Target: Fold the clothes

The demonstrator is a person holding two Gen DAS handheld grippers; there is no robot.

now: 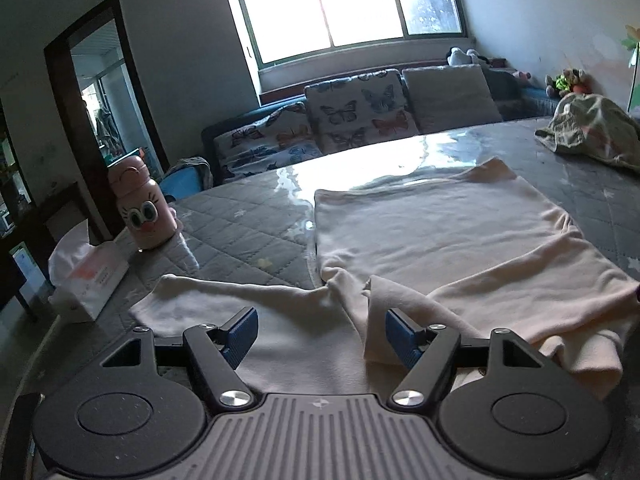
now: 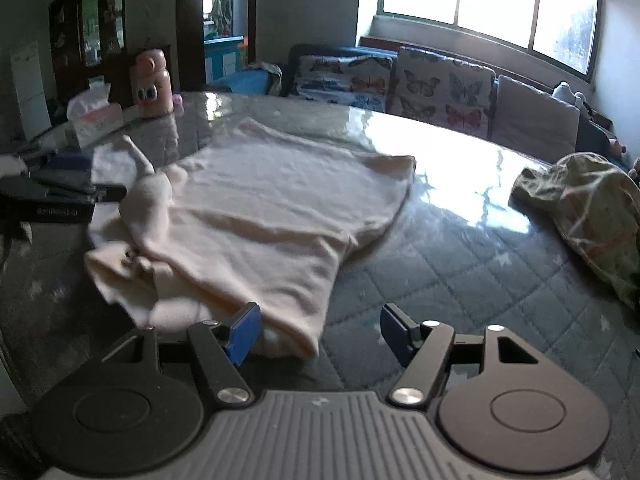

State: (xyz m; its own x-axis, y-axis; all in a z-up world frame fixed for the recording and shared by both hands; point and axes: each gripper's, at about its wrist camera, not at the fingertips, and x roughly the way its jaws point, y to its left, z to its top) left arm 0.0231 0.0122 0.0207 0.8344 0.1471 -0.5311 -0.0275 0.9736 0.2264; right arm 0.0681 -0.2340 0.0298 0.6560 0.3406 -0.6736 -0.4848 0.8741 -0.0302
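Left hand-held gripper [image 1: 322, 334] jaws wide over cream garment [image 1: 440, 240], nothing gripped.
Right hand-held gripper [image 2: 316, 330] also wide, at garment's near corner; garment lies flat on quilted tabletop [image 2: 460, 264]. Writing on tissue box [image 1: 94, 276] too blurred to read.

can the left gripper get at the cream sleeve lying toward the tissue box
Probably yes. The left gripper is open right above the cream garment, and the sleeve stretches out just beside its left pad with nothing lying across it. The tissue box stands clear.
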